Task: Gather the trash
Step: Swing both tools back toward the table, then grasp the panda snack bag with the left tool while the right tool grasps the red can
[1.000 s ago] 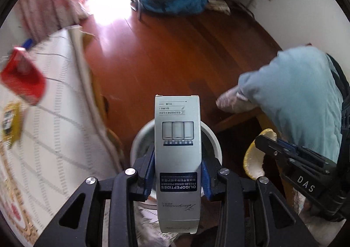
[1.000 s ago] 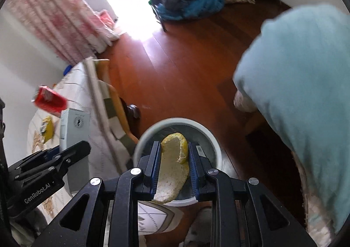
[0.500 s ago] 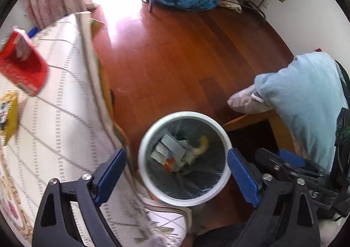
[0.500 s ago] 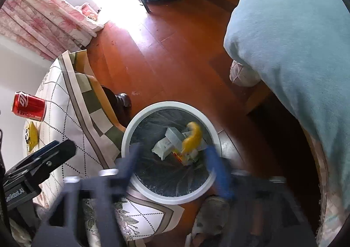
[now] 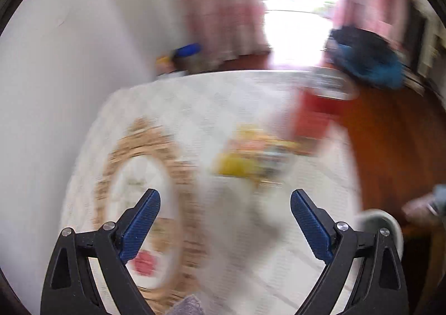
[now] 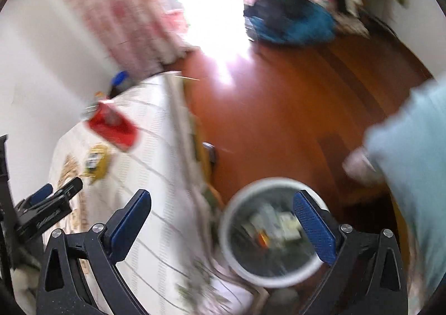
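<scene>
Fingers of both grippers stand wide apart with nothing between them: the left gripper [image 5: 225,204] shows two blue ribbed pads [image 5: 142,224] on black arms, and the right gripper [image 6: 221,204] shows the same pair.

Both views are smeared by motion, so fine detail is lost. In the left wrist view, the left gripper hangs over a white quilted tabletop [image 5: 195,108] with a tan woven-looking ring pattern. Two pieces of trash lie on it ahead of the fingers: one flat yellow wrapper [image 5: 251,158] with mixed colours, and, just beyond it to the right, one red can [image 5: 315,114] with a pale top, near the tabletop's right edge. Its label cannot be read.

In the right wrist view, the same two pieces sit on the tabletop at left, the red can [image 6: 114,126] farther back than the yellow wrapper [image 6: 96,161]. One round white-rimmed bin [image 6: 239,203] with a dark liner stands on the red-brown wooden floor [image 6: 292,108], close against the tabletop's hanging cloth, below the right gripper's right finger. Several pale scraps and one orange bit lie inside it.
</scene>
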